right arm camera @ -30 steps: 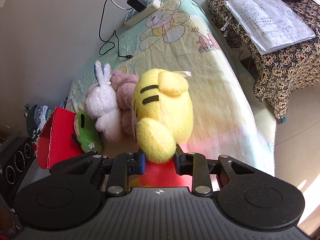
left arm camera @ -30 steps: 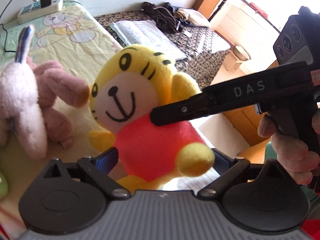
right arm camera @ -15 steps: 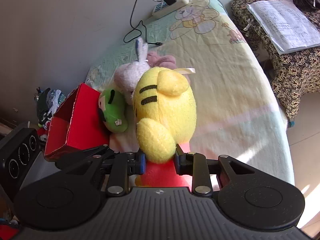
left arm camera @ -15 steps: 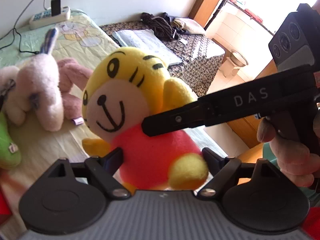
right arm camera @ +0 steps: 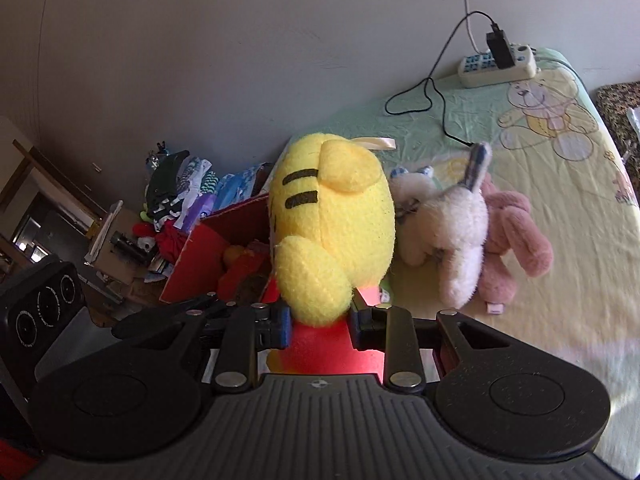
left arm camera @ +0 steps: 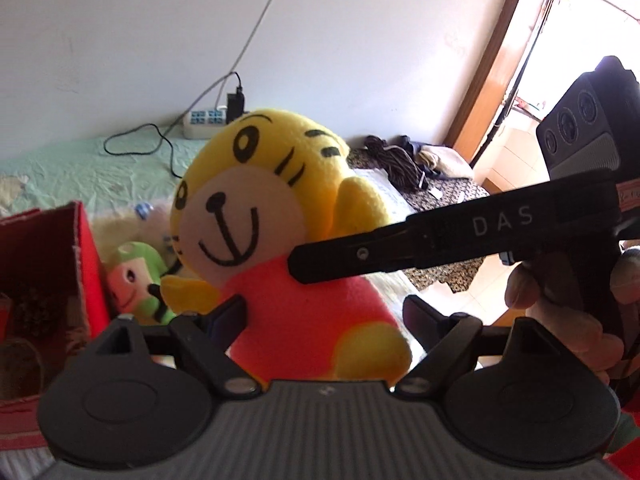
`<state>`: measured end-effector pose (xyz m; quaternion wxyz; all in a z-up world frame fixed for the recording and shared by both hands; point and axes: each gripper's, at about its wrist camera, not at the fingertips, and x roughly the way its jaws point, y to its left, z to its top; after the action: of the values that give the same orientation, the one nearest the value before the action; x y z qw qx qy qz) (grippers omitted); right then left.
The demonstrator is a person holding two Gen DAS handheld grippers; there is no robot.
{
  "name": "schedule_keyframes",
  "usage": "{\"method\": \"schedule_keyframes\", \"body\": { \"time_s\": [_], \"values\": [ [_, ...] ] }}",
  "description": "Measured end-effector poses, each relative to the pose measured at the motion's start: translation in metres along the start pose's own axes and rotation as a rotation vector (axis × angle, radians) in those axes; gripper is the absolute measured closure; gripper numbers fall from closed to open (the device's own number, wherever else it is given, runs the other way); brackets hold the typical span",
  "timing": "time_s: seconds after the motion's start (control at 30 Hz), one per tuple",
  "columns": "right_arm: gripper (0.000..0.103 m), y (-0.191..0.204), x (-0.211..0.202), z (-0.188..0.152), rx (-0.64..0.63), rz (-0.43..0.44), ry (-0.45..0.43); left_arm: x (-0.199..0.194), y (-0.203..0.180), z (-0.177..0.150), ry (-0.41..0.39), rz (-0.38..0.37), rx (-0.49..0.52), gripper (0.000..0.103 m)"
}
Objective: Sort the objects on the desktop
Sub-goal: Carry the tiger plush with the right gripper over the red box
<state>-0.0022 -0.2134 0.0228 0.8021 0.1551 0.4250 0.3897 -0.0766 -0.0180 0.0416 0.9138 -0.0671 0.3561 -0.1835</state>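
Holding the tiger toy upright in my right gripper, jaws clamped on its red body, I see the red box just beyond and left; my left gripper gapes around its belly without touching

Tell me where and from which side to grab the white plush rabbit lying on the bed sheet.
Grip the white plush rabbit across its round body, coming down from above. It lies on the sheet with the pink plush pressed against one flank, so a sideways approach would likely catch both. The upright ear is thin and floppy, probably a poorer hold. The right gripper is shut on the yellow tiger plush, so the left seems freer.
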Motion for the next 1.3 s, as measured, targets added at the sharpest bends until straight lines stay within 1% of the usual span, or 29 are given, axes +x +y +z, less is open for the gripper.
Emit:
{"method": "schedule_keyframes", "body": {
  "time_s": [0.13,0.23,0.3,0.43,0.5,0.73,0.83,0.9,1.03,1.07,1.23,1.3],
  "values": [
    [0.074,0.031,0.022,0.011,-0.026,0.024,-0.021,-0.026,0.03,0.009,-0.038,0.041,0.006,0.018],
    [0.074,0.05,0.042,0.019,-0.039,0.034,-0.029,-0.044,0.057,0.013,-0.059,0.052,-0.006,0.018],
    [0.074,0.062,0.057,0.022,-0.045,0.032,-0.037,-0.052,0.077,0.015,-0.063,0.055,-0.016,0.018],
    [0.074,0.082,0.089,0.023,-0.049,0.007,-0.043,-0.059,0.109,0.015,-0.051,0.071,0.004,0.018],
    [0.074,0.09,0.105,0.023,-0.056,-0.027,-0.043,-0.055,0.126,0.015,-0.032,0.069,0.013,0.018],
    [0.074,0.11,0.147,0.013,-0.086,-0.183,-0.041,-0.035,0.176,0.003,0.051,0.005,0.024,0.018],
    [0.074,0.105,0.161,0.011,-0.023,-0.229,-0.001,-0.021,0.191,-0.001,0.107,-0.037,0.014,0.018],
    [0.074,0.107,0.168,0.009,-0.006,-0.256,0.026,-0.017,0.197,-0.005,0.13,-0.058,0.006,0.018],
    [0.074,0.116,0.182,0.01,-0.032,-0.327,0.068,-0.008,0.198,-0.016,0.153,-0.087,0.002,0.018],
    [0.074,0.117,0.185,0.011,-0.037,-0.343,0.08,-0.005,0.199,-0.017,0.157,-0.093,0.002,0.015],
    [0.074,0.115,0.203,0.016,-0.047,-0.392,0.133,0.0,0.215,-0.021,0.164,-0.147,-0.049,0.011],
    [0.074,0.112,0.207,0.018,-0.03,-0.404,0.152,0.004,0.223,-0.02,0.176,-0.18,-0.081,0.011]
  ]
}}
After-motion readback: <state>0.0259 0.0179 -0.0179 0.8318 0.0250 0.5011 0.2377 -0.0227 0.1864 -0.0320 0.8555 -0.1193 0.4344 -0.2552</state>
